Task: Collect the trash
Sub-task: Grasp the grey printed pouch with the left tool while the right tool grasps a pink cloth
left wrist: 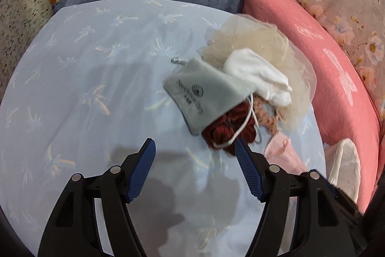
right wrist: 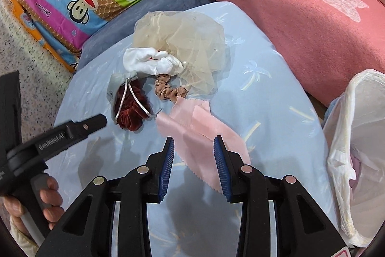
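Sheet: the pale blue sheet (left wrist: 84, 88) carries everything; on my left it lies bare out to its rounded edge, so I have free room there.
Blanket: a pink blanket (right wrist: 300, 23) rises along the sheet's right edge and closes that side.
Bag: a white plastic bag (right wrist: 356, 136) stands open at the right edge, just beside the blanket.
Pile: cream tulle (right wrist: 182, 42), a white sock (right wrist: 142, 59), a grey drawstring pouch (left wrist: 199, 93), a dark red scrunchie (right wrist: 131, 115) and a tan scrunchie (right wrist: 168, 90) lie bunched together, touching.
Pink cloth: a pink cloth swatch (right wrist: 199, 134) lies nearest me, its zigzag edge toward my right gripper.
Right gripper: my right gripper (right wrist: 194, 143) hovers over the swatch, jaws parted, nothing pinched.
Left gripper: my left gripper (left wrist: 195, 148) is spread wide and empty; its right fingertip seems to touch the red scrunchie, though blur hides it.
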Demonstrator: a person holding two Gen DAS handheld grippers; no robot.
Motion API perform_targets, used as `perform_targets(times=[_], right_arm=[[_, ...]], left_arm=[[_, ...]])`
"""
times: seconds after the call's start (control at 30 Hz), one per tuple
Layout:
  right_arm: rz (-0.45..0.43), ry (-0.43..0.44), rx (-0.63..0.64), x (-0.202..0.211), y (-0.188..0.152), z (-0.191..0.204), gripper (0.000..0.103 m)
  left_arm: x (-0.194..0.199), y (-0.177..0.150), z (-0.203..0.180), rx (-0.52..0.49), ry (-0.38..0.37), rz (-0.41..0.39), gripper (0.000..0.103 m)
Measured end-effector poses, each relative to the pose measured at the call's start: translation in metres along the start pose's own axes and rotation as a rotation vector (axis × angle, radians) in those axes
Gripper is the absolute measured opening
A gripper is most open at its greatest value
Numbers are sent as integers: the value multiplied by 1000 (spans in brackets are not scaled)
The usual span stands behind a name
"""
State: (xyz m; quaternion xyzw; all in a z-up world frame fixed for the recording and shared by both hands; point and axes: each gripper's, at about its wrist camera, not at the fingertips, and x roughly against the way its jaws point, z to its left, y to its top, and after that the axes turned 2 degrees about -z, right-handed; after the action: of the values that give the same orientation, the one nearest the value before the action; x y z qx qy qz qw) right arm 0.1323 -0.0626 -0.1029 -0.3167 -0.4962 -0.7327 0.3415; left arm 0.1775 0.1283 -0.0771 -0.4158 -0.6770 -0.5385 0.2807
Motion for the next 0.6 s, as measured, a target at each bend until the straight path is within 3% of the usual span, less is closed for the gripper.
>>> perform_targets(times=[0.17, 0.4, 0.53, 0.6], right_arm=[[27, -10, -2, -19, 4, 1, 34], [31, -29, 35, -34, 7, 10, 34], [46, -19, 36, -40, 9, 14, 15], [49, -13, 29, -42, 10, 15, 12]], left_arm=[[-7, 22, 0, 27, -10, -19, 76], [-31, 47, 2, 67, -33, 1, 81], [-42, 52, 11, 110, -67, 20, 78], [-43, 52, 17, 133, -99, 27, 66]])
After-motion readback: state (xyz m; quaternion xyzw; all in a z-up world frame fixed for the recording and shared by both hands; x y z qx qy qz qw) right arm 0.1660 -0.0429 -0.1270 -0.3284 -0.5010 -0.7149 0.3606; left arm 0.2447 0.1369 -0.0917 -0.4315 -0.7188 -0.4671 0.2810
